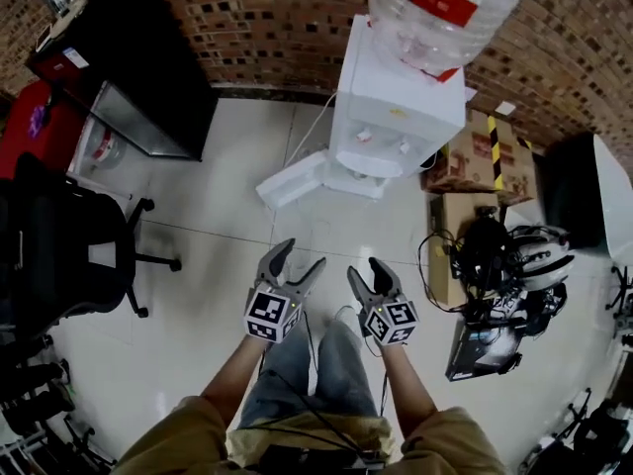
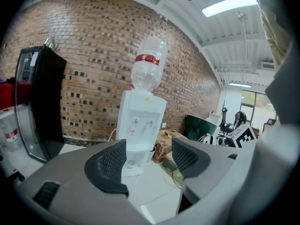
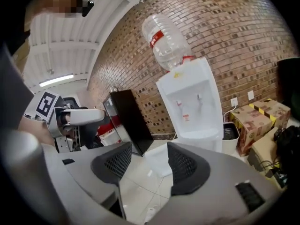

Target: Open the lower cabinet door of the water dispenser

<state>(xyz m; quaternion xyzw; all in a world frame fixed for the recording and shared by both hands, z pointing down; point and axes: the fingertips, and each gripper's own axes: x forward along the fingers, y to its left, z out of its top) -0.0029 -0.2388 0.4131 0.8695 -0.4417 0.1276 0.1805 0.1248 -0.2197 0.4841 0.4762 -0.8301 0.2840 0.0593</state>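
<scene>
while one water dispenser [image 1: 396, 117] shows its single lower door [image 1: 292, 179] swung open, two claws, left claw [image 1: 302, 255] and right claw [image 1: 366, 268], hover part open, each empty.

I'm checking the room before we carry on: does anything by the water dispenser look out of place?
Yes. On the white water dispenser, the lower cabinet door stands swung wide open. To the right of it in the head view, a tangle of black cables and gear sprawls beside cardboard boxes.
</scene>
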